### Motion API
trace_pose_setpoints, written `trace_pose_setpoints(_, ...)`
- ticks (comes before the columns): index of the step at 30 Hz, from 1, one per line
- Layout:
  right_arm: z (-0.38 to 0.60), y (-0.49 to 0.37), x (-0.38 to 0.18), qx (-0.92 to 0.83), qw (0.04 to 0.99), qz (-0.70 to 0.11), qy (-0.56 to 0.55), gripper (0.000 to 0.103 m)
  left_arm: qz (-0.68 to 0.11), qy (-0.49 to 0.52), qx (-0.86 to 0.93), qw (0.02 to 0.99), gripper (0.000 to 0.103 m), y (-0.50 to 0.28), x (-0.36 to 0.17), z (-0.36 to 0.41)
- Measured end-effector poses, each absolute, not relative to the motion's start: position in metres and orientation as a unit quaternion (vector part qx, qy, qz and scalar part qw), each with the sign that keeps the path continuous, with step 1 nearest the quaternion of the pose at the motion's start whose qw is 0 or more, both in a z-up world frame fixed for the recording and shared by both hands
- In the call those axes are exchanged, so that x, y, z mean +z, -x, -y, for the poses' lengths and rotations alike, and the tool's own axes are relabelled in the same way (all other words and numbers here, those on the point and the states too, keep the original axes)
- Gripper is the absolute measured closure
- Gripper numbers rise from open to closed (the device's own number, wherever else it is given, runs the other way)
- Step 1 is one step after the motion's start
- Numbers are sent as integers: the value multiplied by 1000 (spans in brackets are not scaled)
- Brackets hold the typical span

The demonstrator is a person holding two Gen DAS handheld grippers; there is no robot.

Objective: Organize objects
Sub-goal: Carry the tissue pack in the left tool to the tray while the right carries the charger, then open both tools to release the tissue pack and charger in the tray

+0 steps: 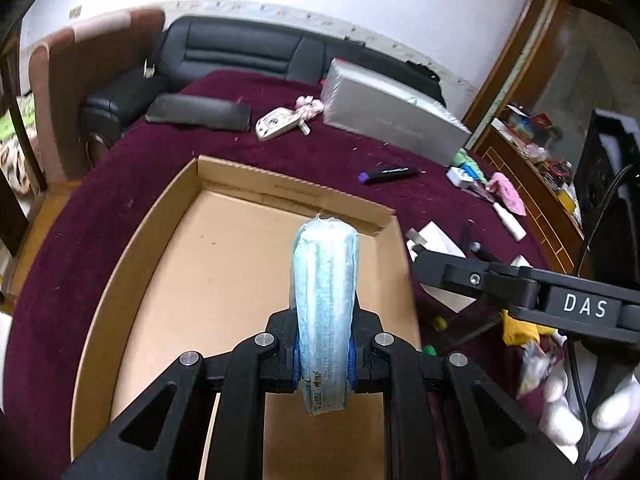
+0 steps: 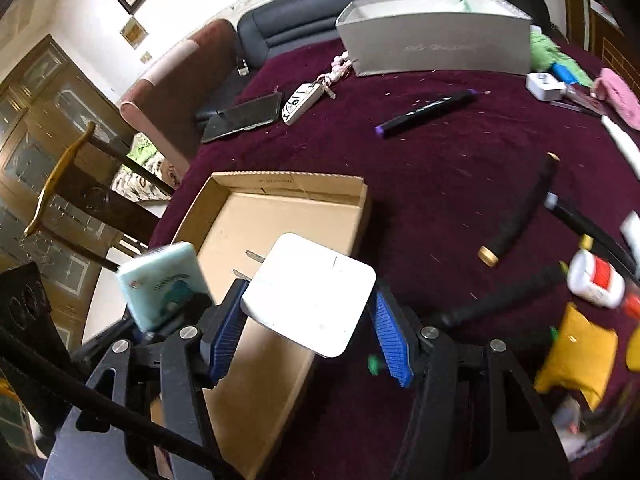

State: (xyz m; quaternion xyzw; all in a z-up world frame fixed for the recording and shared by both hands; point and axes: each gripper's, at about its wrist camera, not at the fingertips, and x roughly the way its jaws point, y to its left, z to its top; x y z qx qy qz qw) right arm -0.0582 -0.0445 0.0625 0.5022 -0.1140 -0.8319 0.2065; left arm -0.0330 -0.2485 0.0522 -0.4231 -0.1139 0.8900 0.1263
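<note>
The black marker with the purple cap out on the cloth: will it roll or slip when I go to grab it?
The marker looks like a slim, stiff barrel, so a sideways nudge would probably roll it, though the maroon cloth should damp that. Its body looks smooth, so it might slip in the pads. It is likely light.

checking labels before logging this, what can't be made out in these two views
- Print on the light blue packet in the left claw: too small and smeared, left wrist view.
- Right claw: the white square adapter covers the pad contact, right wrist view.
- Grey box contents: hidden by its wall.
- Items at the right edge: motion-blurred, both views.
</note>
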Motion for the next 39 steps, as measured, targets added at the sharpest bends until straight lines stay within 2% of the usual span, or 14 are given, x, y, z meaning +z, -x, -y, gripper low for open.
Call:
trace_pose_setpoints(8, 77, 97, 44, -827, 185, 97, -522, 43, 156, 453, 867, 136, 90, 67, 27, 257)
trace_pose_setpoints(21, 99, 113, 33, -837, 161, 49, -520, 43, 160, 458, 865, 132, 88, 85, 16, 255)
trace_pose_setpoints(23, 101, 114, 32, -840, 157, 42, -517, 43, 164, 459, 864, 128, 86, 86, 14, 256)
trace_pose_setpoints(25, 103, 115, 31, -843, 154, 34, -515, 43, 172, 461, 861, 126, 75, 87, 11, 259)
trace_pose_setpoints(29, 102, 115, 31, -845, 153, 35, -511, 43, 186, 461, 857, 132, 69, 88, 11, 263)
trace_pose_setpoints(31, 100, 116, 31, -846, 152, 38, -510, 43, 197, 462, 854, 137, 63, 88, 11, 265)
trace_pose_setpoints(39, 87, 107, 52, -859, 153, 57, -484, 43, 233, 452, 851, 126, 60, 75, 27, 288)
